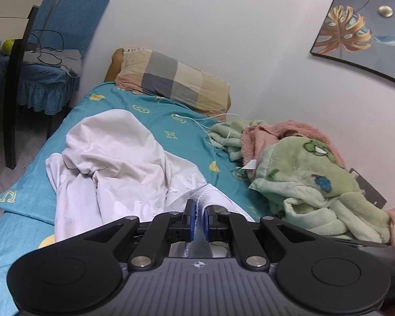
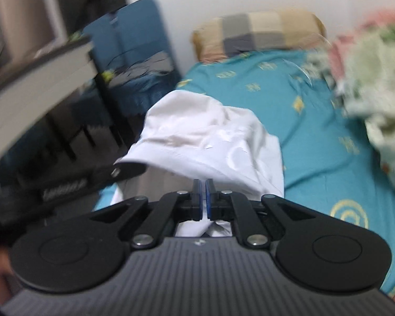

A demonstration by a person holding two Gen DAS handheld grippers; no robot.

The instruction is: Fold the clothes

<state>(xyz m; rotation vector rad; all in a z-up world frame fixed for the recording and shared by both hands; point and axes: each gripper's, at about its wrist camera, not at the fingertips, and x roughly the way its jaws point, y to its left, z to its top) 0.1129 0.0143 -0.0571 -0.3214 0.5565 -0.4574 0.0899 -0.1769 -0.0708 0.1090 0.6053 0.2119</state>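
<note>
Left wrist view: left gripper (image 1: 198, 214) pinching a ribbed hem edge of the white crumpled cotton garment (image 1: 113, 158), blue pads (image 1: 191, 213) pressed onto the fabric from both sides, cloth running back between the fingers toward the camera. Garment lies bunched on the near-left part of the teal bedsheet with yellow printed motifs (image 1: 176, 129), one part lifted into the grip. Far end of the bed: checked beige-and-grey pillow (image 1: 171, 81) against the white wall (image 1: 223, 26). Right side: heap of green and pink fleece blankets (image 1: 302, 163), thin white cable (image 1: 213, 118) trailing from the pillow toward it. Far left: blue fabric-covered chairs (image 1: 65, 26), dark table leg (image 1: 15, 92) in front. Framed leaf picture (image 1: 360, 29) on the wall, upper right.

Right wrist view, motion-blurred: right gripper (image 2: 204, 200) jaws nearly together with white fabric of the same garment (image 2: 210, 137) between the pads, nipped at its near edge. Cloth rises ahead of the fingers as a raised hump over the sheet (image 2: 316, 144). Left gripper body (image 2: 79, 181) visible at left, just beside the garment's lifted edge. Pillow (image 2: 258, 31) far, blankets (image 2: 368, 79) far right
</note>
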